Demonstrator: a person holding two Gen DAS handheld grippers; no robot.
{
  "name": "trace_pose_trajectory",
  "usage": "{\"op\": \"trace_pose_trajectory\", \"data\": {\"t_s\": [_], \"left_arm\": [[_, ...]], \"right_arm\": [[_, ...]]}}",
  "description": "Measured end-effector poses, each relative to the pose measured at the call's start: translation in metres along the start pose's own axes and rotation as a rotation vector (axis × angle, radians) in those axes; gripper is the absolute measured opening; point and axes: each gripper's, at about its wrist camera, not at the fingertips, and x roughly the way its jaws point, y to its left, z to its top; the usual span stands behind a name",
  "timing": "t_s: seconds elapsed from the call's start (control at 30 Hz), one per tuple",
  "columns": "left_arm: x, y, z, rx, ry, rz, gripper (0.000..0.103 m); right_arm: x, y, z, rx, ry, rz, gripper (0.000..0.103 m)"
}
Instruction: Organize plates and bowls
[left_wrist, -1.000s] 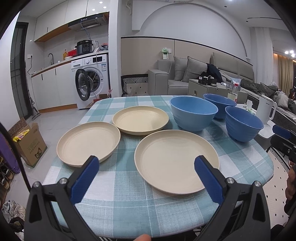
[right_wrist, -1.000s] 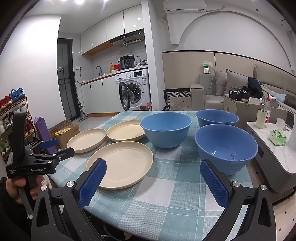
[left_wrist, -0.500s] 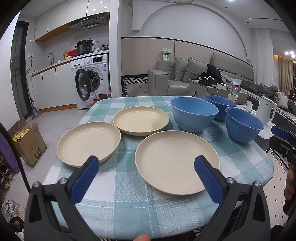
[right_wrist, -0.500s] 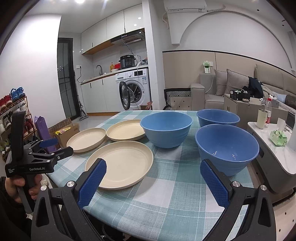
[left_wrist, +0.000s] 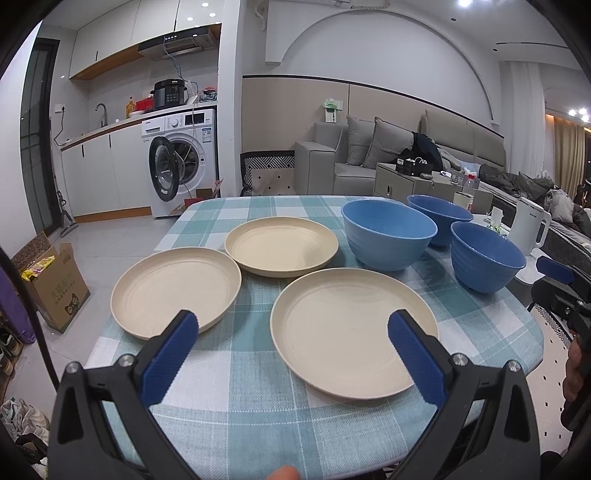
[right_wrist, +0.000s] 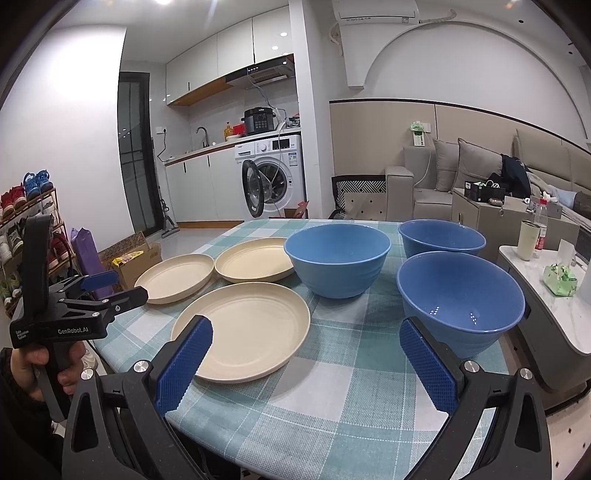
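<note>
Three cream plates lie on the checked tablecloth: a near plate (left_wrist: 351, 328) (right_wrist: 243, 328), a left plate (left_wrist: 173, 288) (right_wrist: 177, 277) and a far plate (left_wrist: 280, 245) (right_wrist: 255, 260). Three blue bowls stand to their right: a middle bowl (left_wrist: 388, 232) (right_wrist: 338, 254), a far bowl (left_wrist: 439, 218) (right_wrist: 441, 236) and a near right bowl (left_wrist: 485, 254) (right_wrist: 460, 299). My left gripper (left_wrist: 291, 328) is open and empty above the table's near edge, in front of the near plate. My right gripper (right_wrist: 306, 347) is open and empty, between the near plate and the near right bowl.
The table (left_wrist: 229, 398) has a rounded front edge. A white kettle (left_wrist: 528, 225) stands on a side table to the right. A cardboard box (left_wrist: 51, 280) sits on the floor left. A washing machine (left_wrist: 181, 166) and sofa (left_wrist: 369, 158) are behind.
Both grippers have barely moved; the left view has shifted very slightly. Plates and bowls have not moved. Both grippers stay open.
</note>
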Motion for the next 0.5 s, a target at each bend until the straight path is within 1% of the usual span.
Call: {"op": "trace_pose_trajectory", "data": {"t_s": [0.2,0.5], "left_arm": [[0.003,0.003,0.008,0.003,-0.003,0.006,0.103],[0.007,0.004,0.022,0.007,-0.022,-0.013,0.103]], "right_arm": [[0.006,-0.001,0.006,0.000,0.000,0.008,0.103],[0.016,-0.005,0.018,0.006,0.002,0.028,0.103]]}}
